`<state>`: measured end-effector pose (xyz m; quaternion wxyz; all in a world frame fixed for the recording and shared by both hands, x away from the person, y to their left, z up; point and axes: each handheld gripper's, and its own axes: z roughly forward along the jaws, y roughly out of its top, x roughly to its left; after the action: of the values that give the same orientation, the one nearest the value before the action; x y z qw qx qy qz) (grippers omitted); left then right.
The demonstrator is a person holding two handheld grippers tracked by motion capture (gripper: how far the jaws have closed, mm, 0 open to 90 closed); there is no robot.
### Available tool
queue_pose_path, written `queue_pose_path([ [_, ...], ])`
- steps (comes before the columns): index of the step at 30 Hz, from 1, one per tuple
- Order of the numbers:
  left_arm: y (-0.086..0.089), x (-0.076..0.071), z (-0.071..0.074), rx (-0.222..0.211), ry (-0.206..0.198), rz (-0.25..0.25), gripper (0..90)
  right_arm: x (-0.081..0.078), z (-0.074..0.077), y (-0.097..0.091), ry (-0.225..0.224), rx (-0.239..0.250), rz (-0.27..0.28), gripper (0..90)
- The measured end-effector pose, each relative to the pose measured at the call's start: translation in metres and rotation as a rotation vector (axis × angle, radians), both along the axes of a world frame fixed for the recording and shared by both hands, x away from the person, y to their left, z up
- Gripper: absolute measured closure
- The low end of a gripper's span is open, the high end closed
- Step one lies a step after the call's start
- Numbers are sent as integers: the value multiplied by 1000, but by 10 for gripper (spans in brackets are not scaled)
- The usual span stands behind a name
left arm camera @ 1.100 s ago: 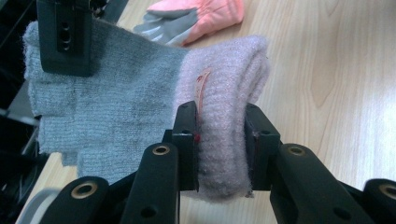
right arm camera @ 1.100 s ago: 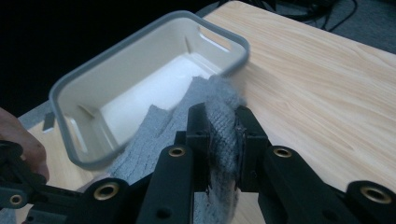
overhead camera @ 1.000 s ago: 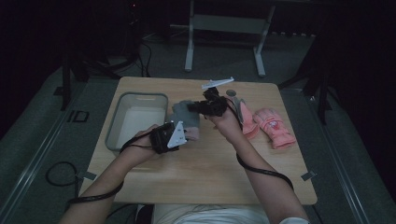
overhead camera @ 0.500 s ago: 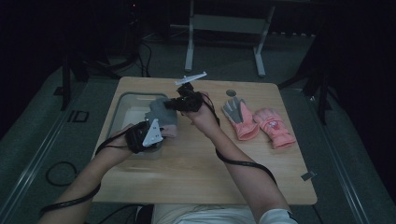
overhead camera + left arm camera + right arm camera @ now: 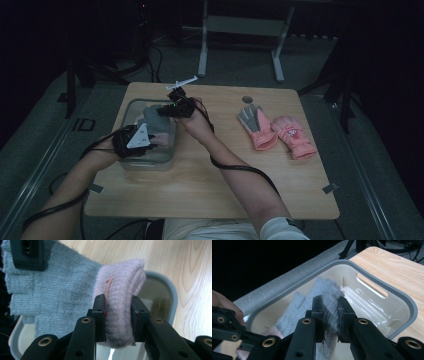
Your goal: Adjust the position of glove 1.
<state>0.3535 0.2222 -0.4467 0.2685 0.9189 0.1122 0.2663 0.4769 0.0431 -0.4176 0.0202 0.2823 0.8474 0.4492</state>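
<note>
Glove (image 5: 322,293) | grey-pink, hanging in bin (image 5: 407,306) | both hand-held grippers clamped on it

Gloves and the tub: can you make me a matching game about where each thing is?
Things:
1. grey and pink glove
2. tub
3. pink glove
4. grey-palmed glove

Places:
A. farthest right on the table
B. held by both grippers over the tub
C. left part of the table
D. lying between the tub and the pink glove

Pairs: 1-B, 2-C, 3-A, 4-D
</note>
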Motion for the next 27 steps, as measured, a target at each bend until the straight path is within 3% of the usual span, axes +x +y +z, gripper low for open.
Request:
queue_pose_path([
  [3, 1, 5, -3, 15, 25, 2, 701, 3, -7, 3, 6, -13, -11, 792],
  [8, 1, 24, -18, 62, 123, -22, 699, 13, -33, 8, 46, -53, -46, 790],
  [10, 1, 26, -21, 76, 132, -19, 699, 16, -42, 11, 59, -65, -62, 789],
  [11, 0, 30, -27, 116, 143, -21, 698, 17, -46, 12, 63, -68, -69, 789],
  [12, 0, 30, -27, 116, 143, -21, 698, 18, -51, 13, 76, -70, -77, 789],
  [13, -2, 34, -32, 151, 158, -24, 698, 18, -54, 15, 80, -76, -84, 788],
  [15, -4, 37, -35, 171, 171, -33, 698, 20, -62, 17, 83, -91, -93, 787],
  [20, -7, 44, -41, 186, 191, -45, 693, 24, -72, 17, 94, -120, -115, 769],
  [23, -7, 48, -45, 208, 211, -48, 690, 26, -72, 15, 109, -116, -120, 688],
  [27, -6, 50, -46, 210, 209, -42, 683, 25, -67, 10, 90, -100, -114, 571],
])
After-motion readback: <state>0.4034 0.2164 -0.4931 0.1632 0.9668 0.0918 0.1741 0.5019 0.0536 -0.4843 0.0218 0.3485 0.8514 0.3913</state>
